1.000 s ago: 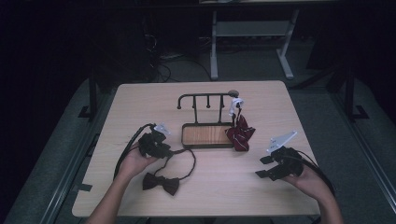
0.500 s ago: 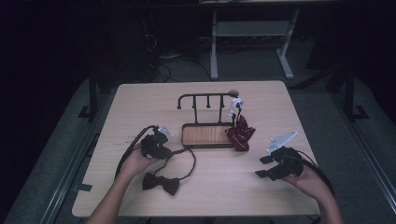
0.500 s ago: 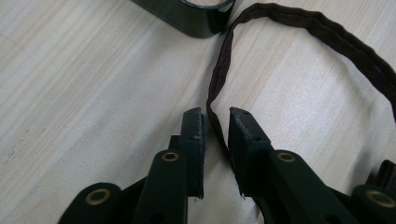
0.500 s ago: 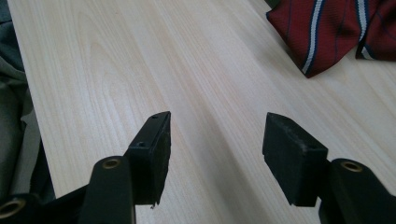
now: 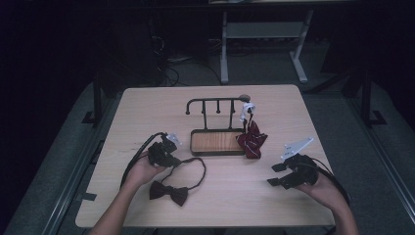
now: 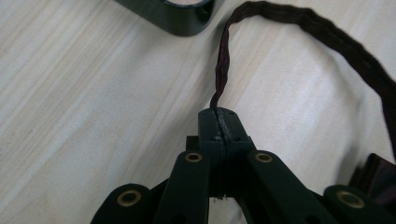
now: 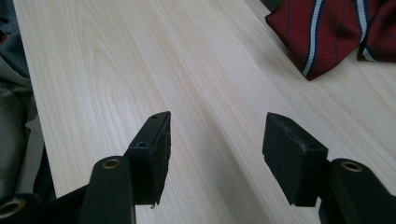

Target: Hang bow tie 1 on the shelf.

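Left gripper [image 5: 169, 155]: jaws pressed together on the thin strap [image 6: 223, 60] of the dark bow tie [image 5: 169, 192], pinching it right at the tips; a pinch on the band alone looks meant to lift the loop clear of the table.

Left hand pose: forearm comes in from the bottom edge, angled toward the stand, hand low over the table, gripper pointing up and right at the tray.

Bow tie: the knot lies flat on the table near the person's edge, just below the left gripper; its strap curves out in an open loop [image 5: 200, 169] toward the tray without touching it.

Stand [image 5: 217, 102]: a dark rail with hooks over a wooden tray [image 5: 215, 142], at the table's middle; likely where the dark tie is headed, since its hooks are mostly bare.

Red striped bow tie [image 5: 251, 139]: hangs from the rail's right end by a white clip, its lower edge slumped against the tray's right corner.

Right gripper [image 5: 278, 174]: jaws wide apart, nothing between them, only bare tabletop [image 7: 116, 70] ahead in the right gripper view.

Right hand pose: resting near the table's right front corner, well apart from both ties, gripper aimed left toward the middle, apparently waiting.
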The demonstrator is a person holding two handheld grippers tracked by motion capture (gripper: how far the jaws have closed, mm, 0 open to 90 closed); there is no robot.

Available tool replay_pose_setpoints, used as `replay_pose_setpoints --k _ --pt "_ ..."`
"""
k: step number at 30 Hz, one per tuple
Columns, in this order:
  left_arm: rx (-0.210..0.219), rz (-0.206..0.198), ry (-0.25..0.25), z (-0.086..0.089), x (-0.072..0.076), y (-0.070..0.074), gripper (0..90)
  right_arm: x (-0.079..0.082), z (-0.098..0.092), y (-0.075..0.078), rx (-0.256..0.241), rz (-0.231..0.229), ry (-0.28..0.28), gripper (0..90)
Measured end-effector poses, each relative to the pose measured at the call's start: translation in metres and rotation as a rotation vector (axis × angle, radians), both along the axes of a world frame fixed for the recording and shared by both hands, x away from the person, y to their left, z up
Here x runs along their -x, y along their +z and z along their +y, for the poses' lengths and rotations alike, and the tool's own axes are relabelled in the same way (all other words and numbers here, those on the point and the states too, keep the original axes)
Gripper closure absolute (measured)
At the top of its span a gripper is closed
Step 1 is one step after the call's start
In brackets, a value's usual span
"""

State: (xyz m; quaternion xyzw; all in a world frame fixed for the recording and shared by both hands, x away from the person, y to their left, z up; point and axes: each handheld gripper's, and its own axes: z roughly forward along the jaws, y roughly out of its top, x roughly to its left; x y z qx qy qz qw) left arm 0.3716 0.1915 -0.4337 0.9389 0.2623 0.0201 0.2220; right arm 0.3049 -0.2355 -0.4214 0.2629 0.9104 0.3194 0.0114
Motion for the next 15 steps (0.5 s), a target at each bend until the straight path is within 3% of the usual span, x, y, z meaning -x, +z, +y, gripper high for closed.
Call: replay_pose_setpoints --k 6,15 --pt "0.023 0.009 -0.006 0.004 0.005 0.008 89.3 0.0 0.003 -0.005 0.019 -0.017 -0.007 40.1" --pt "0.036 -0.008 -0.04 0.002 0.012 0.019 89.3 0.001 0.002 -0.012 -0.006 -0.005 -0.037 35.2"
